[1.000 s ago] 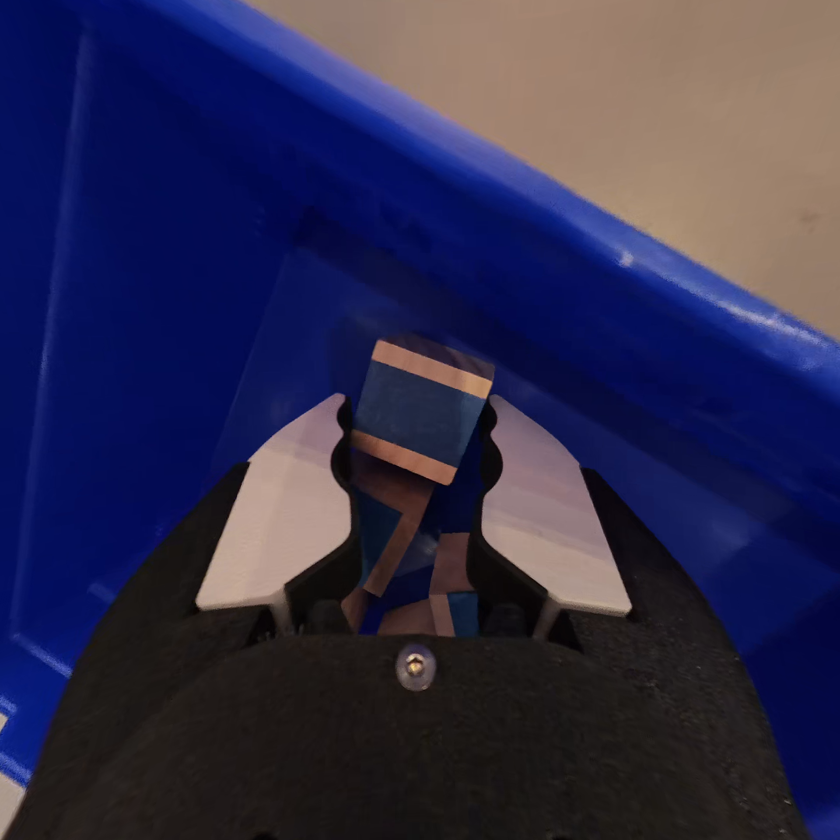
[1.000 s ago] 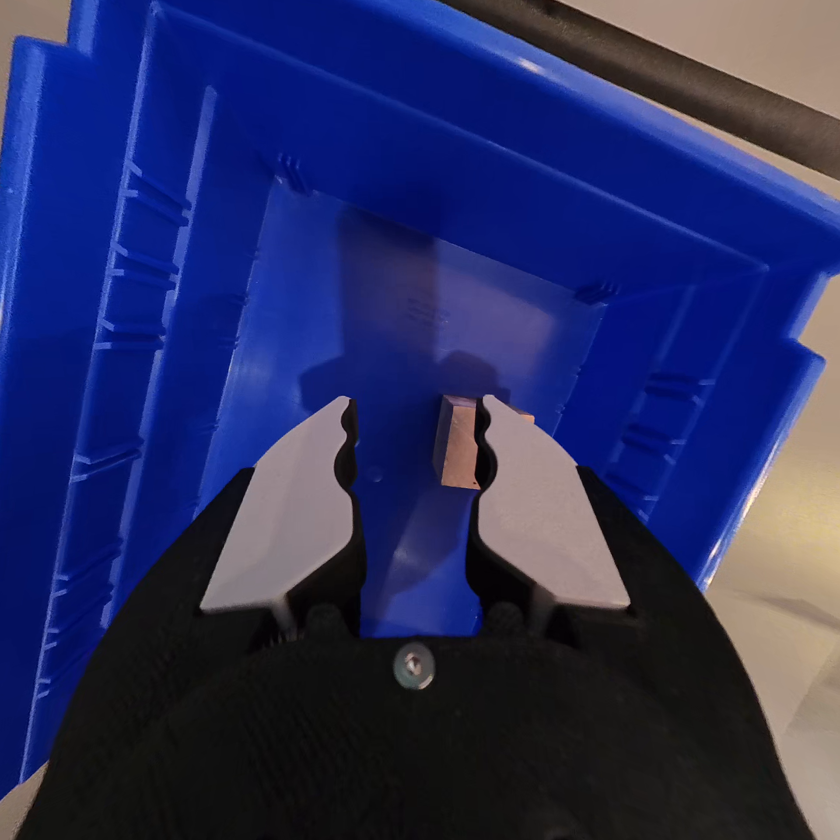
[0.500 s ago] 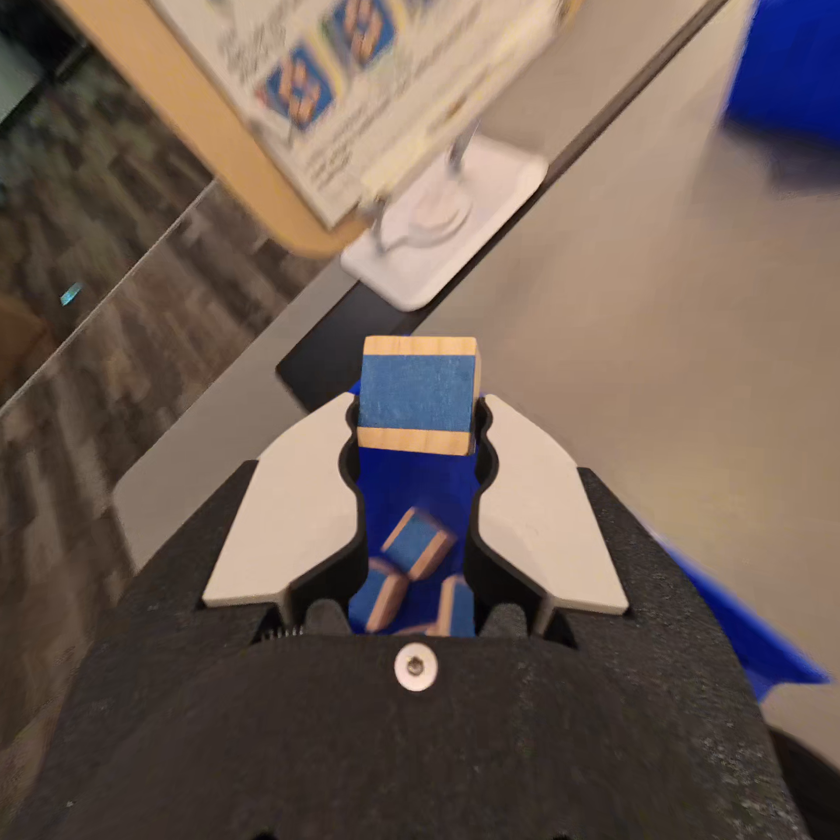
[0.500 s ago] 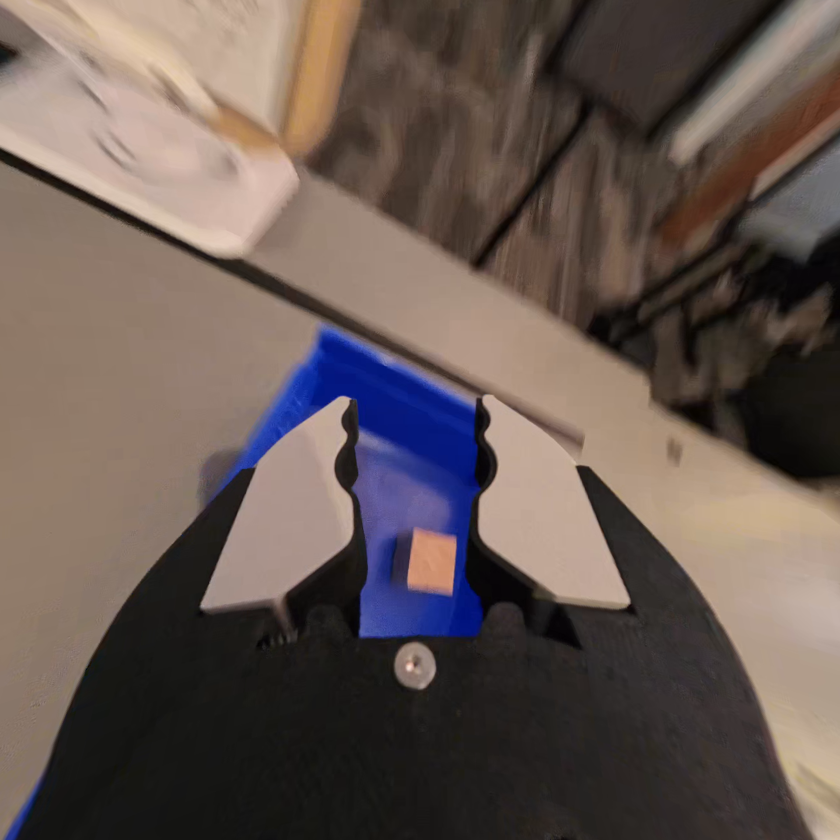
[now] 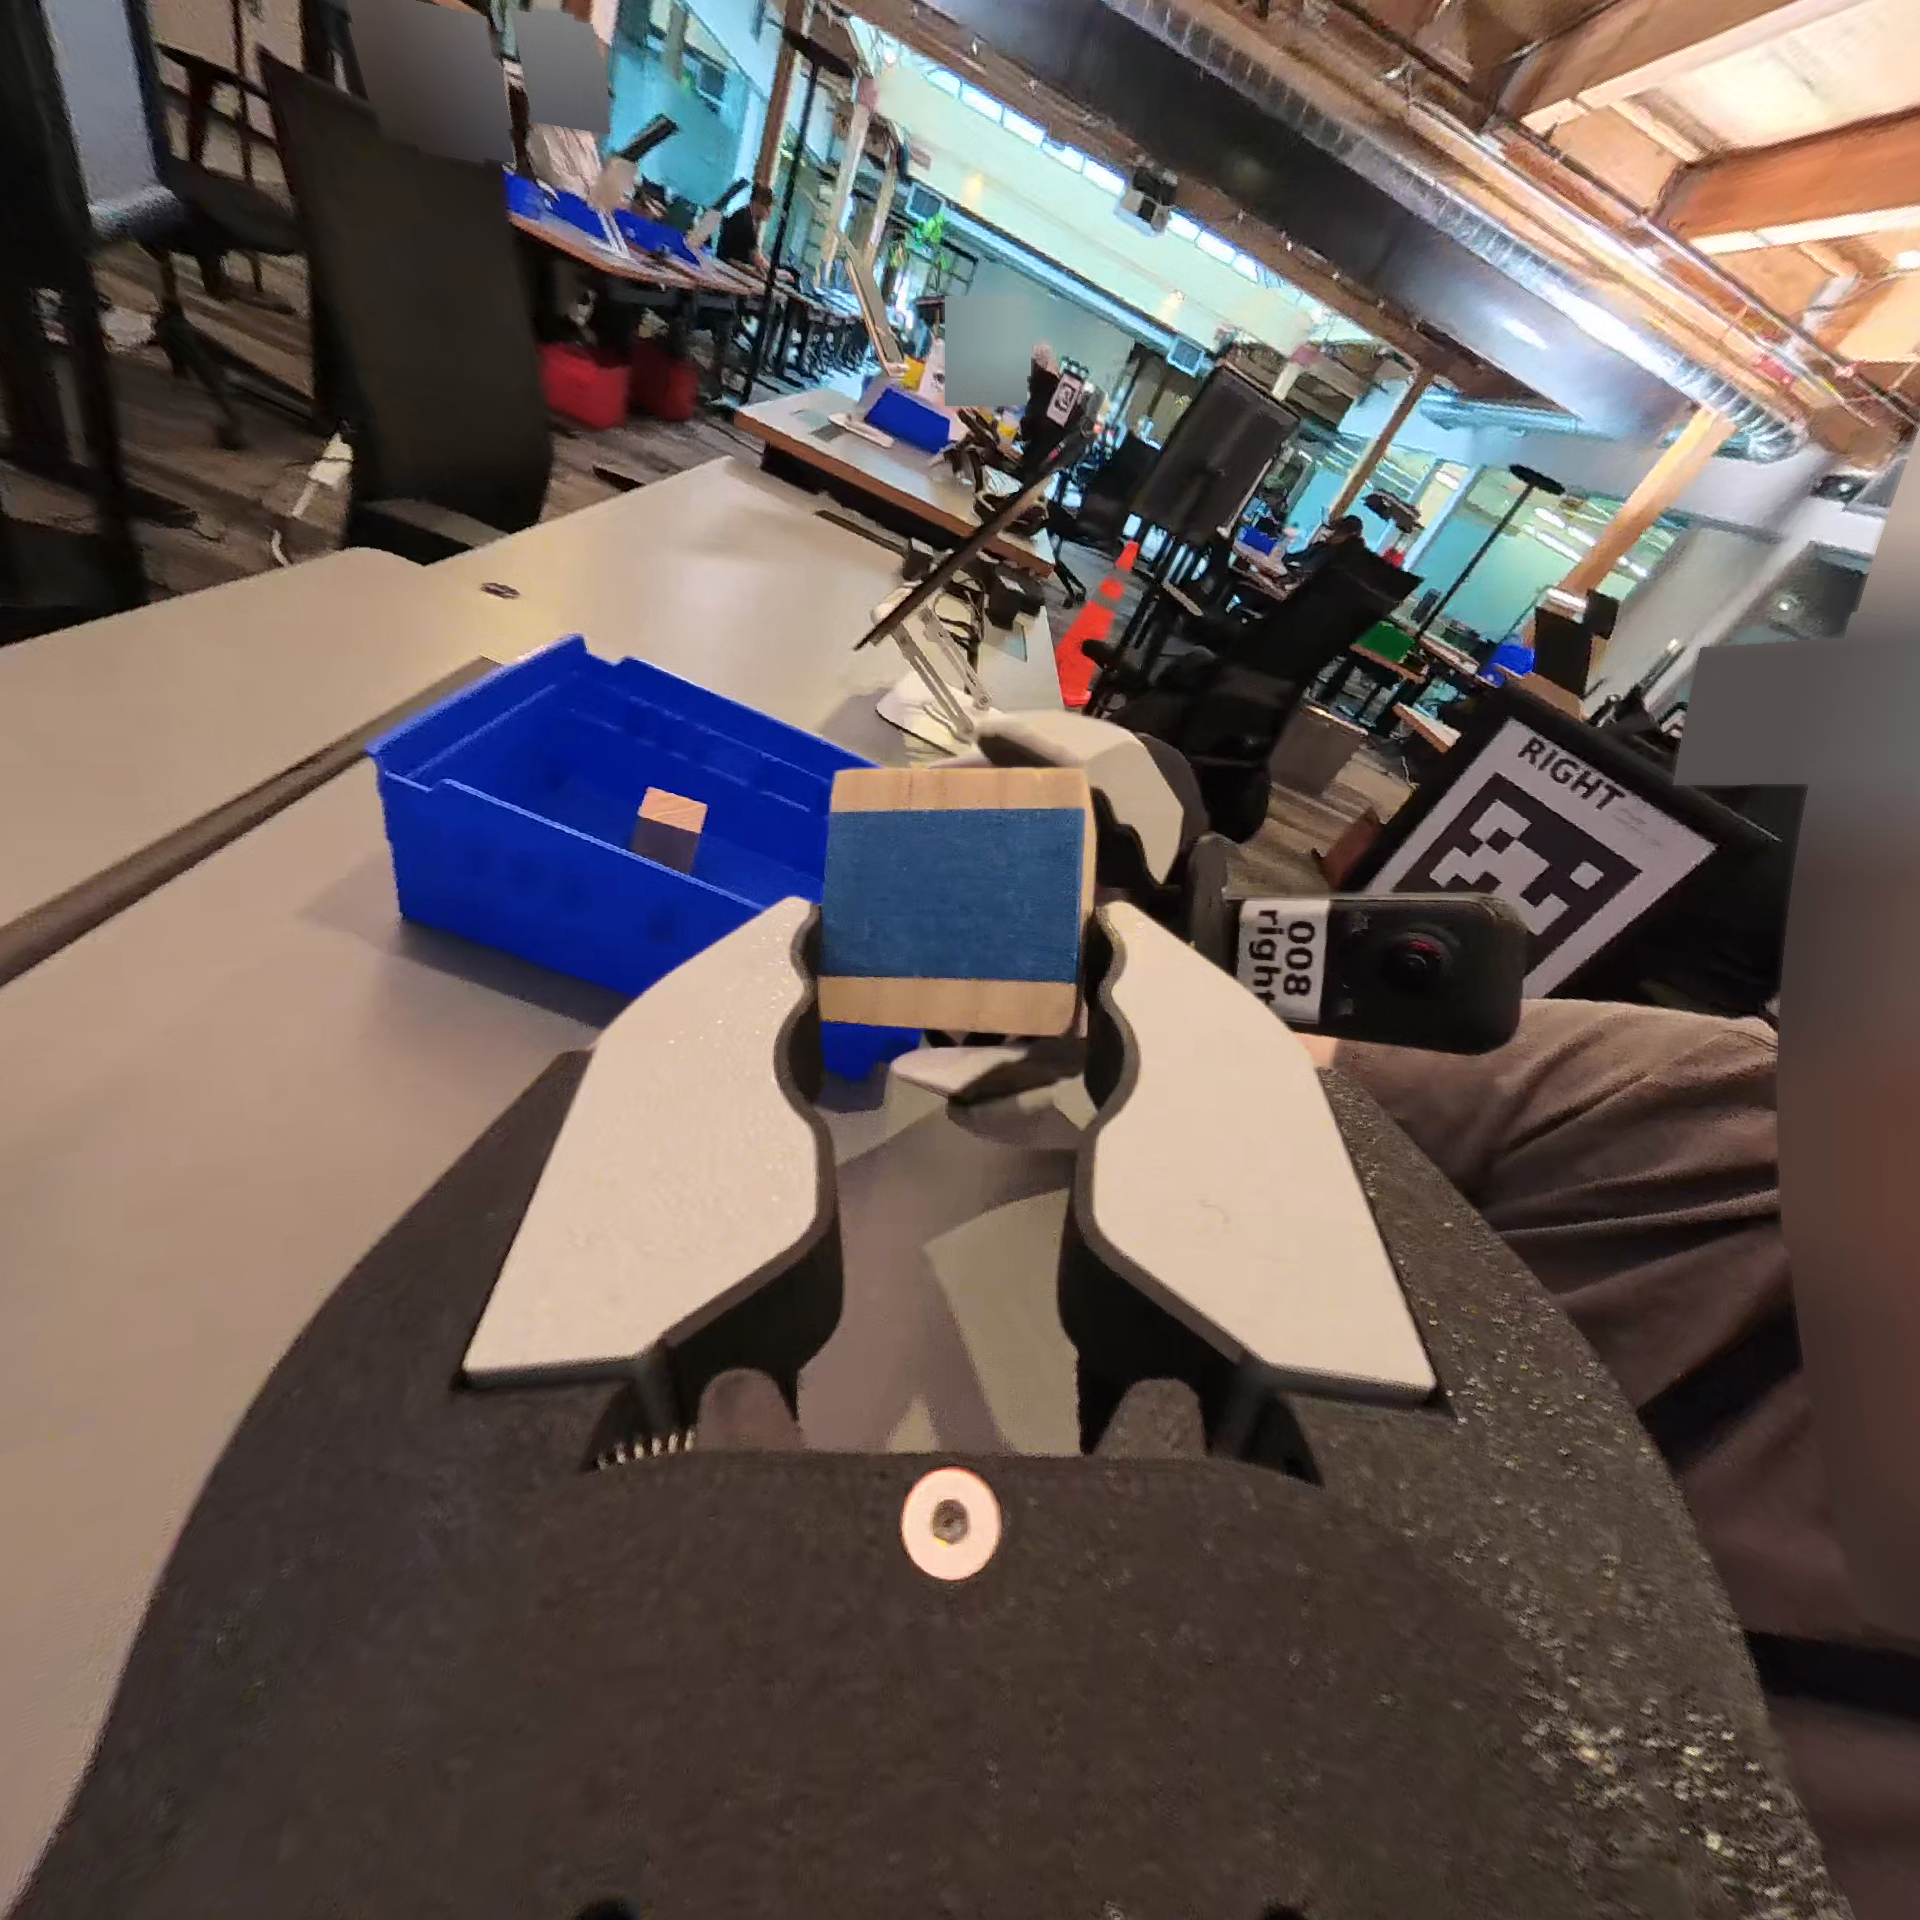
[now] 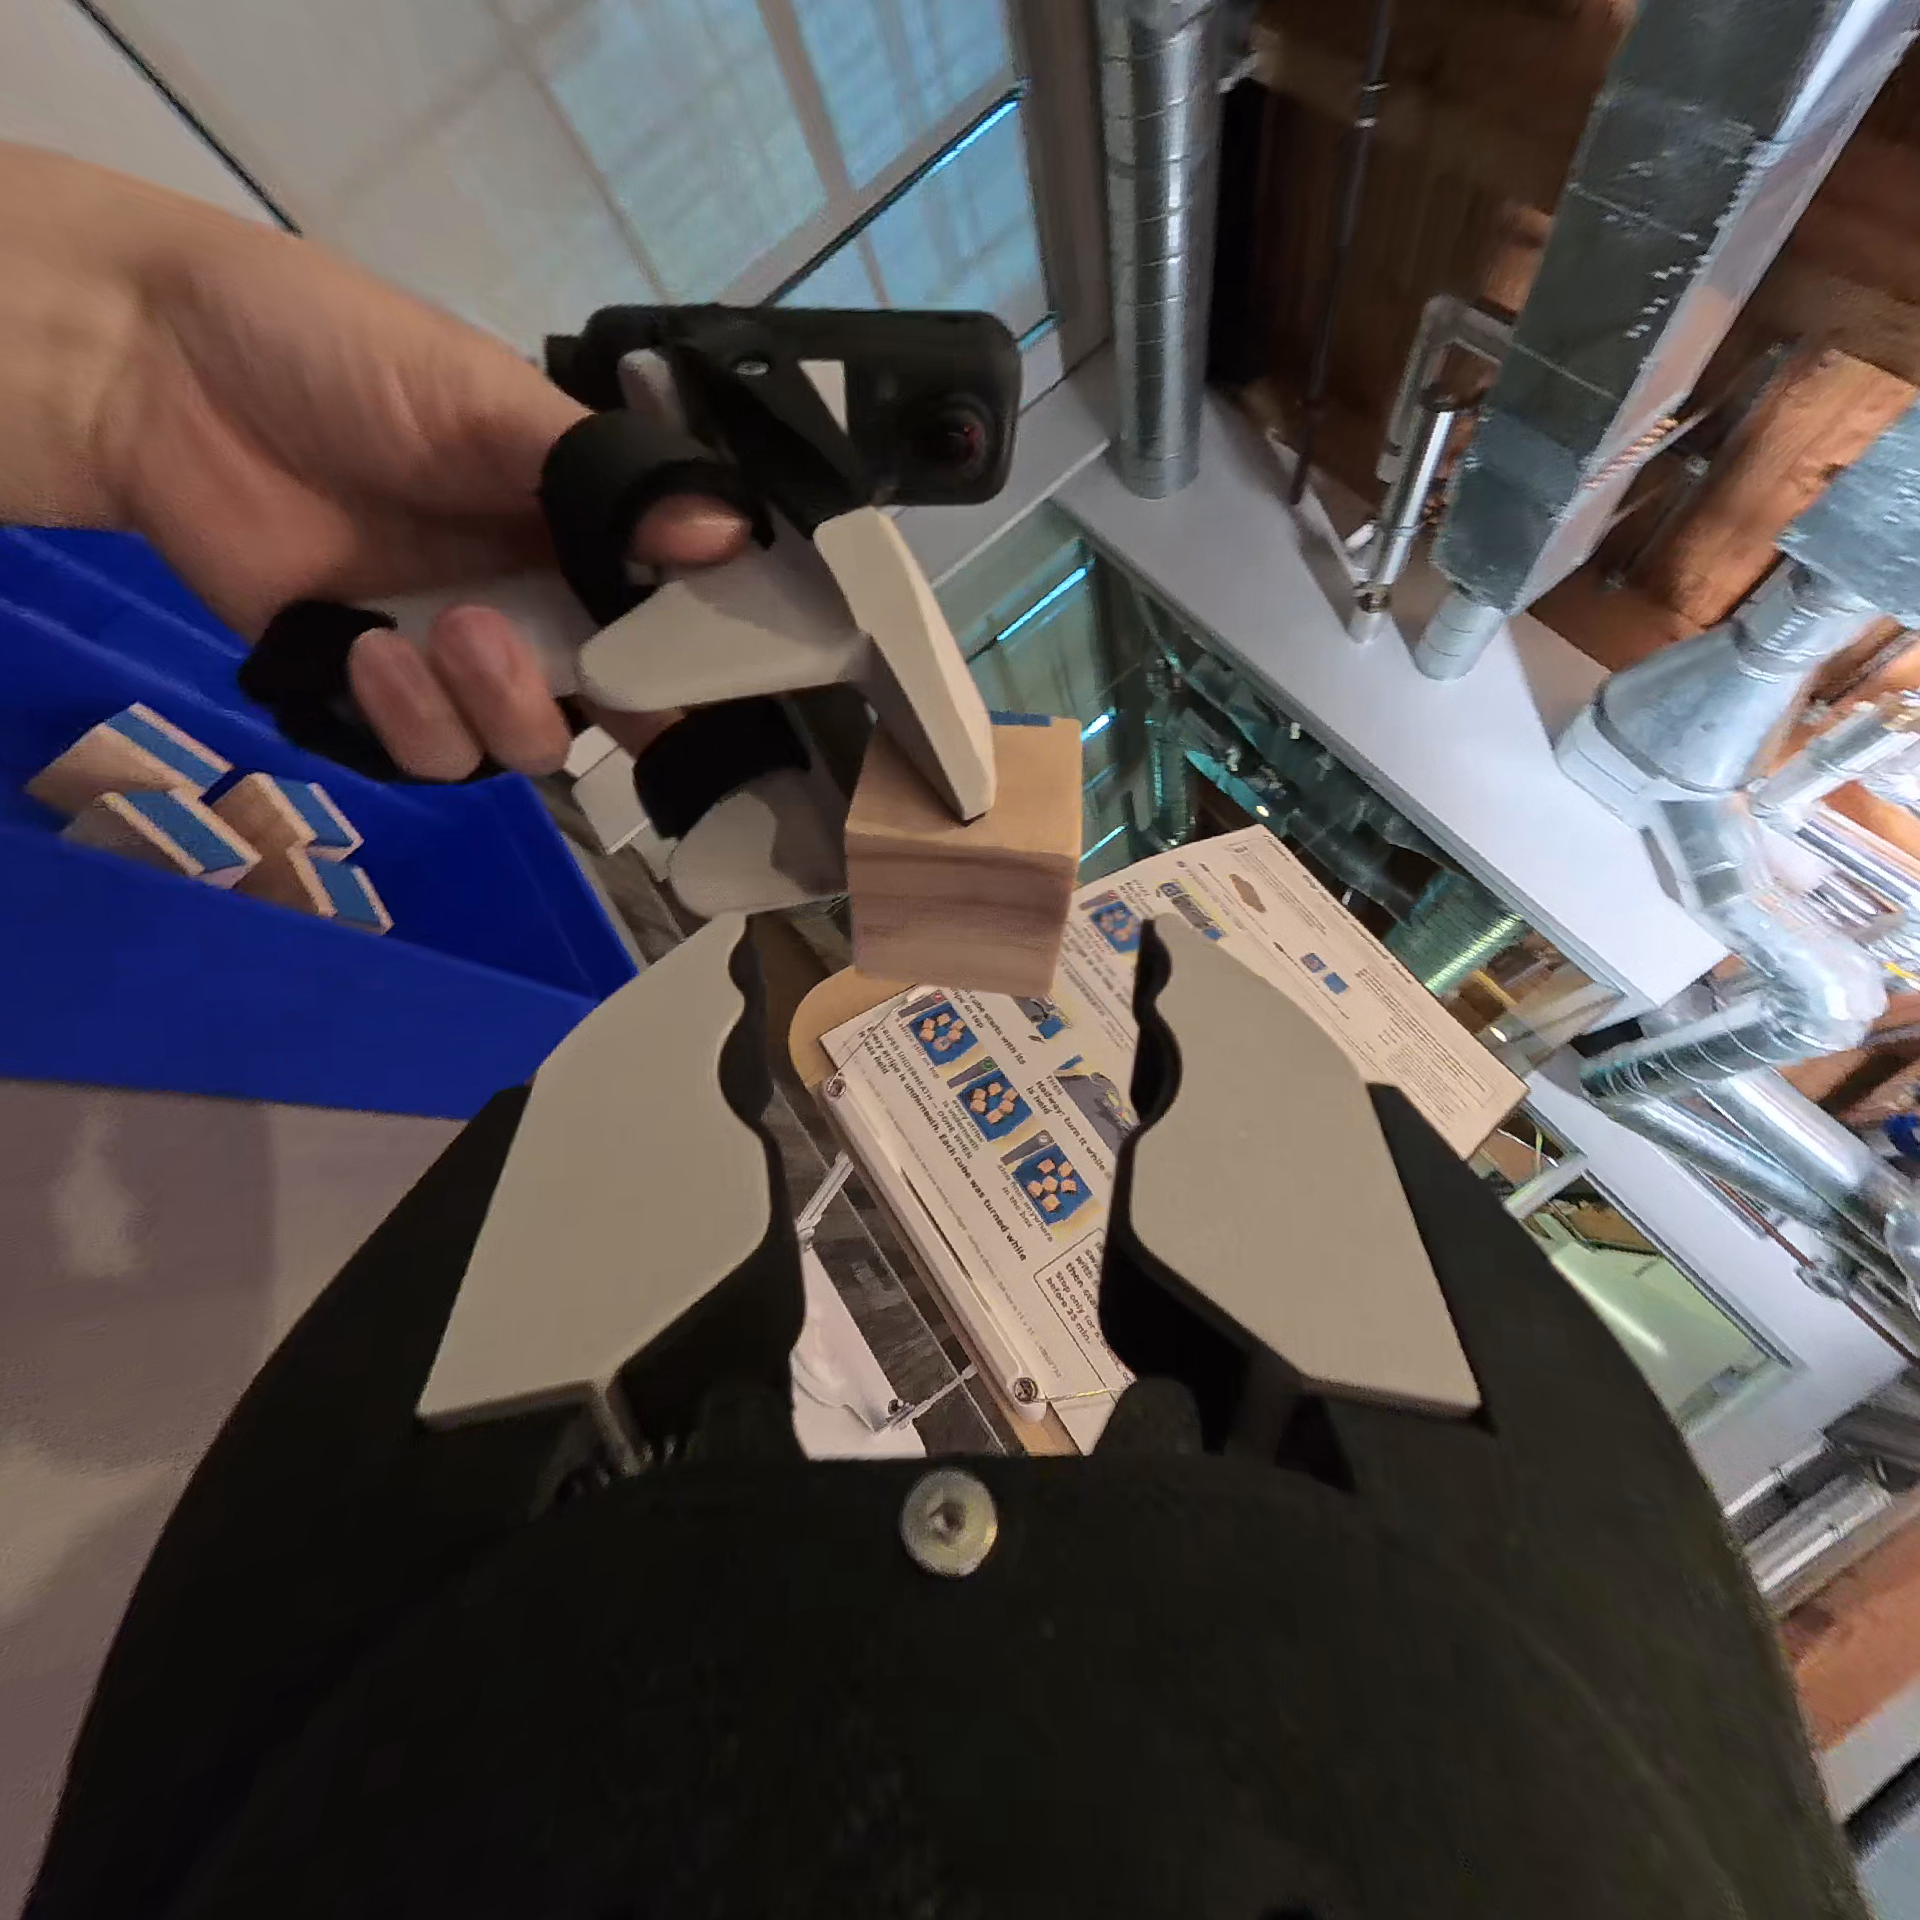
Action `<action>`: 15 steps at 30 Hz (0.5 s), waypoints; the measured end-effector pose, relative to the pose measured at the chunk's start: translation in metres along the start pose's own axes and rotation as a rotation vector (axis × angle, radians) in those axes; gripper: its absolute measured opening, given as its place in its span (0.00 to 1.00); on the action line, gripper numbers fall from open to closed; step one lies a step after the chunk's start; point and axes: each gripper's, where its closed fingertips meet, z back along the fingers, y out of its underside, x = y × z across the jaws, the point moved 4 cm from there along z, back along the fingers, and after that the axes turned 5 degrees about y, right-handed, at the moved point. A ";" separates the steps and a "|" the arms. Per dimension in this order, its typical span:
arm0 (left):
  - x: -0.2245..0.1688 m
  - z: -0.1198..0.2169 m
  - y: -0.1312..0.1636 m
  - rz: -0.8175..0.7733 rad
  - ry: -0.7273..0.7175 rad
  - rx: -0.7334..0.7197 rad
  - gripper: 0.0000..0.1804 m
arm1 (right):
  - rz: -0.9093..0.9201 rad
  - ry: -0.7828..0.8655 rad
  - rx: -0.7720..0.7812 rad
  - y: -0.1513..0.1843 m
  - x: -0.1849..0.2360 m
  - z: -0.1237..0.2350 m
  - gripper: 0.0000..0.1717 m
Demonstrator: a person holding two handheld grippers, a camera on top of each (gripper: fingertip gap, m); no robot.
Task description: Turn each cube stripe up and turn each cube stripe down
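Clearance entry. Open grey tabletop [image 5: 229, 1039]: lower left of left wrist view, passable. Blue bin [image 5: 540, 883] blocks centre left (one cube [image 5: 670, 826] inside). Right gripper [image 6: 940, 971]: jaws apart, gap free; held wooden cube [image 6: 961, 883] and left gripper [image 6: 914, 821] just above. Second blue bin [image 6: 260, 987] walls left edge.

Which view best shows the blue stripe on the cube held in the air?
The left wrist view: the held cube turns its full blue stripe face to the camera, between the left gripper fingers. The right wrist view shows mostly bare wood, only a blue sliver at the top edge.
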 end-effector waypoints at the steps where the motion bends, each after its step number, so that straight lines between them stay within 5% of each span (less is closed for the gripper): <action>1: -0.002 -0.003 0.001 -0.007 0.005 0.006 0.26 | -0.020 0.037 0.002 0.001 -0.003 0.000 0.39; 10: -0.004 -0.023 0.013 -0.001 0.057 0.036 0.26 | -0.046 0.060 0.012 0.005 0.000 0.001 0.27; 15: -0.006 -0.003 0.000 -0.055 0.015 0.005 0.30 | -0.007 0.099 0.033 0.002 -0.027 0.003 0.27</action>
